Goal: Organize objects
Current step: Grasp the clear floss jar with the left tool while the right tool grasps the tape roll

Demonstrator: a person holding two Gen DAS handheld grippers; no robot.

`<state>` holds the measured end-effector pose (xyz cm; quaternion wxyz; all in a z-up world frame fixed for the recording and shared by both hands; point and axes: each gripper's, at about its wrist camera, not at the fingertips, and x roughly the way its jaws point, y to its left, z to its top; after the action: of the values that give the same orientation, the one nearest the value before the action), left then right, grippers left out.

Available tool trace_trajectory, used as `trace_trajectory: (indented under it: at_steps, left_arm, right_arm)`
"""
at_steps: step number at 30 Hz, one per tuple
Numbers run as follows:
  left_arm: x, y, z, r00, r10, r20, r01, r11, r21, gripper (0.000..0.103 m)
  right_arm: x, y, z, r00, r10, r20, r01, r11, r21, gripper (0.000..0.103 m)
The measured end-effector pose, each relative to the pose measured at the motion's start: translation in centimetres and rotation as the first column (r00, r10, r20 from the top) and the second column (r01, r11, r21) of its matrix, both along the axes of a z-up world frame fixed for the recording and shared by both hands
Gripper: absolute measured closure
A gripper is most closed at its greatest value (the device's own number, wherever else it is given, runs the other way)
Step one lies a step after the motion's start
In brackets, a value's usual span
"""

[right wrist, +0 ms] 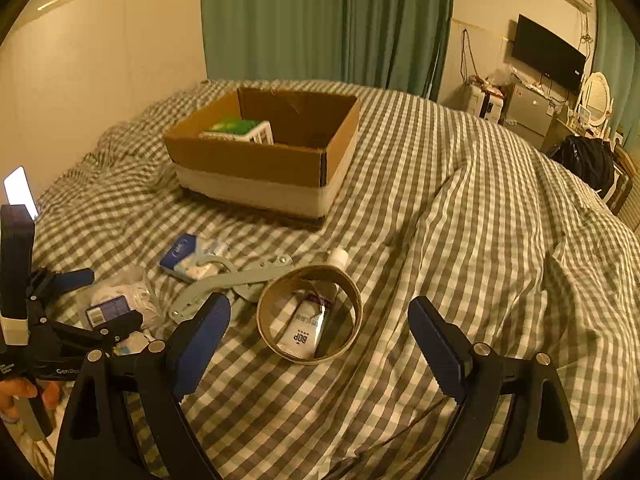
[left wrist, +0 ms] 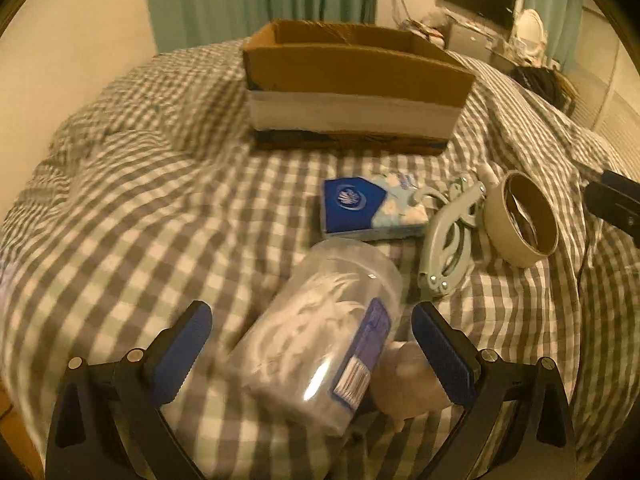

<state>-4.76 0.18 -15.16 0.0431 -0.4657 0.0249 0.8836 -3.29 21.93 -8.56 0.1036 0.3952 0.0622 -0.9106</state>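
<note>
On a bed (right wrist: 460, 240) dressed in grey-and-white checked bedding, a clear plastic jar (left wrist: 320, 340) of white cotton swabs, wearing a blue label, is lying tipped on its side nearer the camera than the cardboard box (right wrist: 264, 152). The left hand-held gripper (left wrist: 312, 340) is spreading its blue-padded jaws wide around the jar, neither pad pressing on it. Between jar and box are lying a blue tissue pack (left wrist: 368, 208), a pale grey folding hanger (left wrist: 448, 232) and a tape roll (right wrist: 310, 314) ringing a small tube (right wrist: 308, 324). The right hand-held gripper (right wrist: 320, 344) is hanging wide open over the roll, holding nothing. Beyond the box, green curtains (right wrist: 328, 20) are covering the far wall, with a television (right wrist: 548, 56) mounted to their right.
</note>
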Motion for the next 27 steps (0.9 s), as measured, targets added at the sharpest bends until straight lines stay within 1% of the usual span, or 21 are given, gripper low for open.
trace_trajectory:
  at_steps: [1, 2, 3, 4, 5, 6, 8, 11, 13, 17, 20, 21, 22, 27]
  left_arm:
    - [-0.3, 0.2, -0.3, 1.000, -0.005, 0.009, 0.005, 1.000, -0.003, 0.001]
    - [-0.8, 0.6, -0.8, 0.999, -0.014, 0.032, 0.015, 1.000, -0.025, 0.002]
    - [-1.2, 0.8, -1.3, 0.999, -0.022, 0.050, 0.024, 0.998, -0.051, 0.009]
    - [-1.4, 1.2, -2.0, 0.998, -0.029, 0.063, 0.034, 0.996, -0.085, 0.013]
    - [-1.4, 1.5, -2.4, 0.997, -0.034, 0.064, 0.041, 0.994, -0.106, 0.014]
    - [-1.4, 1.6, -2.6, 0.998, -0.039, 0.058, 0.045, 0.993, -0.111, 0.017]
    - [-1.2, 1.8, -2.6, 0.997, -0.054, 0.050, 0.059, 0.993, -0.101, 0.022]
    - [-1.3, 1.3, -2.2, 0.998, -0.050, 0.047, 0.053, 0.996, -0.065, 0.024]
    - [-1.4, 1.0, -1.8, 0.998, -0.041, 0.044, 0.042, 0.999, -0.035, 0.026]
    - [-1.7, 0.5, -1.0, 0.999, -0.027, 0.019, 0.028, 1.000, -0.007, 0.030]
    - [-1.6, 0.4, -0.2, 1.000, -0.024, 0.003, 0.023, 1.000, 0.013, 0.031]
    - [-1.6, 0.4, 0.1, 1.000, -0.023, -0.002, 0.023, 1.000, 0.019, 0.032]
    - [-1.6, 0.3, 0.3, 1.000, -0.022, -0.008, 0.022, 1.000, 0.022, 0.032]
    - [-1.5, 0.4, 1.1, 0.999, -0.020, -0.025, 0.021, 0.999, 0.031, 0.034]
  right_arm:
    - [-0.2, 0.0, -0.5, 1.000, 0.000, 0.014, 0.000, 1.000, 0.002, 0.012]
    - [-0.4, 0.0, -0.9, 1.000, 0.001, 0.024, -0.001, 1.000, 0.002, 0.012]
    - [-0.6, -0.1, -1.4, 0.999, 0.005, 0.039, -0.005, 1.000, 0.003, 0.012]
    - [-0.9, -0.2, -2.0, 0.999, 0.010, 0.052, -0.011, 1.000, 0.003, 0.012]
    - [-1.2, -0.3, -2.6, 0.998, 0.015, 0.068, -0.016, 1.000, 0.006, 0.011]
    - [-1.5, -0.5, -3.3, 0.996, 0.017, 0.082, -0.018, 1.000, 0.010, 0.011]
    - [-2.1, -0.8, -4.3, 0.994, 0.019, 0.105, -0.020, 1.000, 0.014, 0.011]
    - [-2.8, -1.3, -5.4, 0.992, 0.015, 0.129, -0.018, 1.000, 0.023, 0.011]
    - [-3.1, -1.6, -5.9, 0.991, 0.018, 0.135, -0.023, 0.999, 0.035, 0.011]
    - [-3.8, -1.8, -6.8, 0.988, 0.000, 0.152, -0.010, 0.998, 0.062, 0.011]
    - [-4.1, -1.4, -6.9, 0.990, -0.020, 0.142, 0.013, 0.999, 0.046, 0.011]
    - [-4.1, -1.3, -6.9, 0.990, -0.017, 0.141, 0.013, 0.999, 0.030, 0.012]
    - [-4.1, -1.2, -6.8, 0.990, -0.013, 0.141, 0.010, 1.000, 0.021, 0.019]
    - [-3.5, -1.5, -6.5, 0.992, 0.002, 0.129, -0.004, 1.000, 0.019, 0.021]
